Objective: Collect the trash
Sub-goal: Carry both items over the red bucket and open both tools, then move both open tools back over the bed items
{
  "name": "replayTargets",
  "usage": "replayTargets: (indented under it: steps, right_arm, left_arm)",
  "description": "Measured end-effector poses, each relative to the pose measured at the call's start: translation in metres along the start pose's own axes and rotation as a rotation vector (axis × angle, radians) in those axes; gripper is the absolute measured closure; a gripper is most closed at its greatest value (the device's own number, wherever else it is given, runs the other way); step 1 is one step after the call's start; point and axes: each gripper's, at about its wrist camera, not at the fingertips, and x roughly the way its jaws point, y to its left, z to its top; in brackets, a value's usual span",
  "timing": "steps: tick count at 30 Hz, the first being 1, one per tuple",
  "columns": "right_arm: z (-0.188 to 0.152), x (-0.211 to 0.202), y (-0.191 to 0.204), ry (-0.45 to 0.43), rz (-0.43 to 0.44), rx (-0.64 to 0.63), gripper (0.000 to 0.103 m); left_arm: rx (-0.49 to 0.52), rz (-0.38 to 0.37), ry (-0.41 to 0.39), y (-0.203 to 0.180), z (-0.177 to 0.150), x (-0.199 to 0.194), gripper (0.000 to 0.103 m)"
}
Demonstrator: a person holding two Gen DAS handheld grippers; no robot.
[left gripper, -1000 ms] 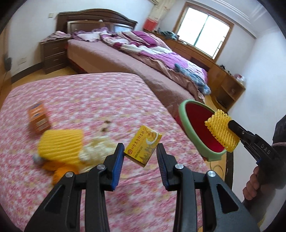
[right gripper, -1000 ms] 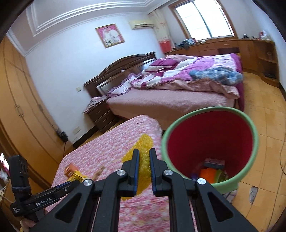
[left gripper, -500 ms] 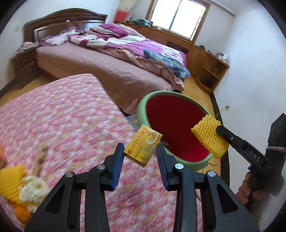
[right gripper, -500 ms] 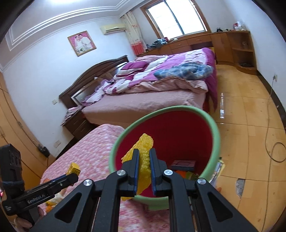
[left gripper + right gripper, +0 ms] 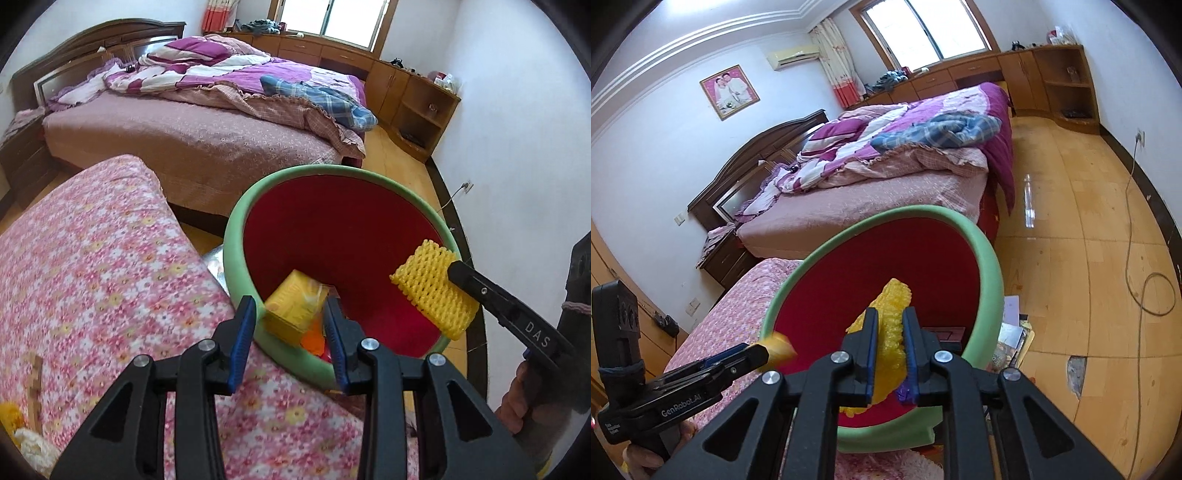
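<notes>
A green bin with a red inside (image 5: 236, 229) stands on the floor beside the floral bedspread (image 5: 92, 277). My left gripper (image 5: 290, 317) is open over the bin's near rim; the small yellow box (image 5: 295, 310) is blurred between its fingers, loose and dropping into the bin. My right gripper (image 5: 890, 332) is shut on a yellow foam net sleeve (image 5: 892, 314) and holds it over the bin (image 5: 990, 266). The sleeve also shows in the left wrist view (image 5: 432, 291). The left gripper (image 5: 764, 350) shows in the right wrist view with the blurred box (image 5: 777, 347) at its tips.
More trash lies at the bedspread's lower left: a yellow piece (image 5: 9, 417), a white crumpled wad (image 5: 33, 446) and a stick (image 5: 35, 384). Orange items lie inside the bin (image 5: 314, 339). Papers (image 5: 1012, 328) lie on the wooden floor. A large bed (image 5: 184, 122) stands behind.
Both grippers have moved over the bin. My left gripper has opened wider and let go of the yellow box, which is falling. My right gripper still holds the foam sleeve.
</notes>
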Motion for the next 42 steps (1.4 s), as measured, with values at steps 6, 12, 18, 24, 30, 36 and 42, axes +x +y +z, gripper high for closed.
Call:
replayTargets:
  steps: [6, 12, 18, 24, 30, 36, 42]
  right_arm:
    - [-0.001, -0.002, -0.003, -0.007, 0.012, 0.013, 0.065]
    - [0.0, -0.006, 0.0, -0.014, 0.013, 0.014, 0.054]
    - [0.001, -0.011, 0.012, -0.022, 0.009, -0.014, 0.044]
    - [-0.004, -0.02, 0.025, -0.024, 0.035, -0.029, 0.034]
    - [-0.014, -0.022, 0.043, -0.018, 0.086, -0.023, 0.027]
    - [-0.026, -0.018, 0.073, 0.01, 0.124, -0.066, 0.017]
    - [-0.037, -0.016, 0.099, 0.023, 0.169, -0.096, 0.013]
  left_arm:
    - [-0.014, 0.015, 0.0, -0.001, -0.003, 0.004, 0.055]
    - [-0.048, 0.032, -0.016, 0.007, -0.012, -0.007, 0.055]
    - [-0.091, 0.047, -0.038, 0.02, -0.018, -0.026, 0.055]
    - [-0.12, 0.084, -0.047, 0.035, -0.027, -0.046, 0.055]
    - [-0.171, 0.126, -0.064, 0.057, -0.04, -0.07, 0.055]
    - [-0.224, 0.181, -0.089, 0.087, -0.053, -0.095, 0.054]
    - [-0.296, 0.221, -0.111, 0.117, -0.066, -0.116, 0.054]
